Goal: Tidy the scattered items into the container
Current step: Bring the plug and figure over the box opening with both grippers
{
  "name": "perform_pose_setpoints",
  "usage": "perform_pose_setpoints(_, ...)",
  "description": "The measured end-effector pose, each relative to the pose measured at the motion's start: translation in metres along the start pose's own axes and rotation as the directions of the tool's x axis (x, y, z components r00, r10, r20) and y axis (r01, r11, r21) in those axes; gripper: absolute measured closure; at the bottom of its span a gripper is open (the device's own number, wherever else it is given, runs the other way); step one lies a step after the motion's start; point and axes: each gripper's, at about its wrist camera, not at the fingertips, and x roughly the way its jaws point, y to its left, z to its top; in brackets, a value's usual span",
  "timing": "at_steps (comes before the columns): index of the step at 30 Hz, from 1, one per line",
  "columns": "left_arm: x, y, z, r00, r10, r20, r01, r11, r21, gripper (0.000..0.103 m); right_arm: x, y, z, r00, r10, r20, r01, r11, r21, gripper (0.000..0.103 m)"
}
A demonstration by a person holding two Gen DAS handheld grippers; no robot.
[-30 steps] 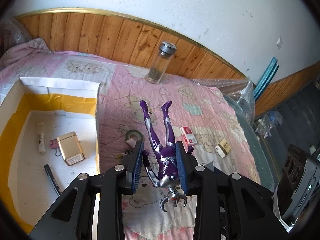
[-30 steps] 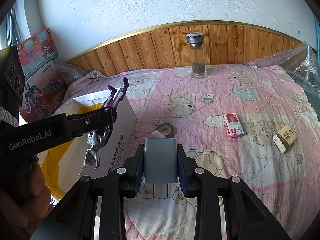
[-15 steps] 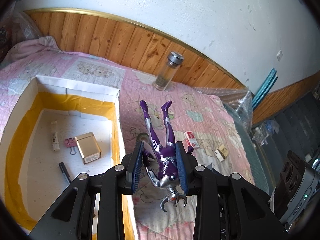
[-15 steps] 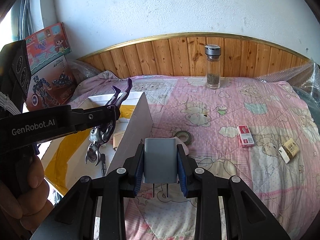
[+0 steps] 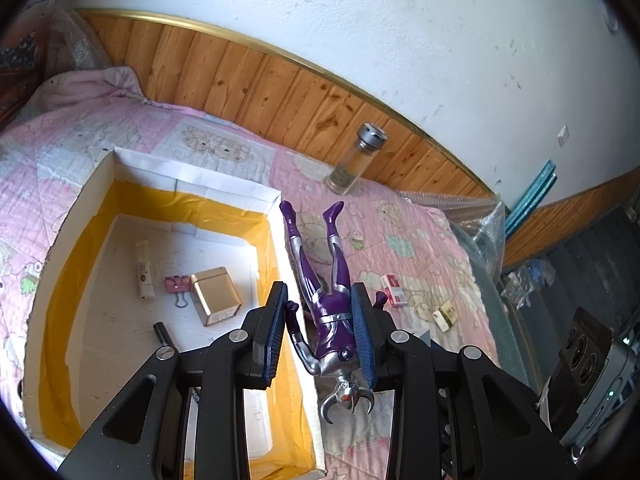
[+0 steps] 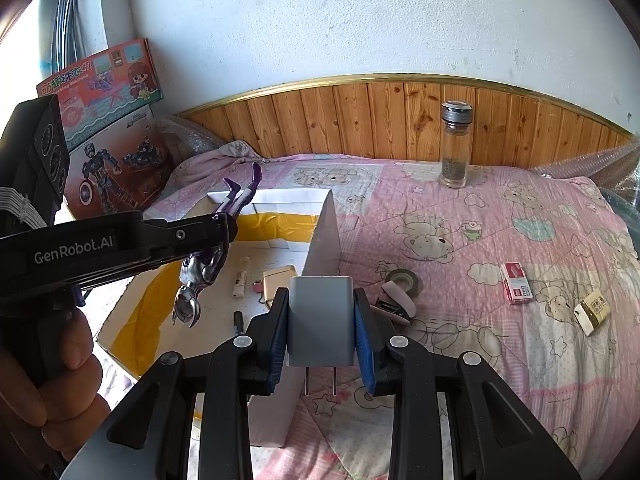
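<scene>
Purple and silver toy figure [image 5: 332,312], head down, is clamped at the torso by the left tongs [image 5: 322,330], lower centre of the left view, above the near wall of the box [image 5: 188,178]. Grey plug [image 6: 321,320], prongs toward the camera, is clamped by the right tongs [image 6: 321,334], lower centre of the right view, over the box's right wall.

Risk, judged: the figure's legs overhang the wall; released here it may tip out onto the bed [image 6: 500,240]. The plug, dropped early, may strike the wall's edge.

Box contents: gold tin [image 5: 216,296], pink clip [image 5: 178,284], pen [image 5: 164,332], small tube [image 5: 144,276].

On bed, still to collect: tape roll [image 6: 402,280], stapler [image 6: 396,304], red packet [image 6: 517,282], tan packet [image 6: 593,311], glass bottle [image 6: 454,144] upper right. Nothing blocks the box opening.
</scene>
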Motion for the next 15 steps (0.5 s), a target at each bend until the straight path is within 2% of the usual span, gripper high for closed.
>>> perform_pose_setpoints(15, -0.013, 0.052, 0.012, 0.999, 0.04, 0.003, -0.039, 0.99, -0.136, 0.07, 0.002, 0.04, 0.014, 0.999, 0.039, -0.008, -0.039, 0.997, -0.071, 0.072)
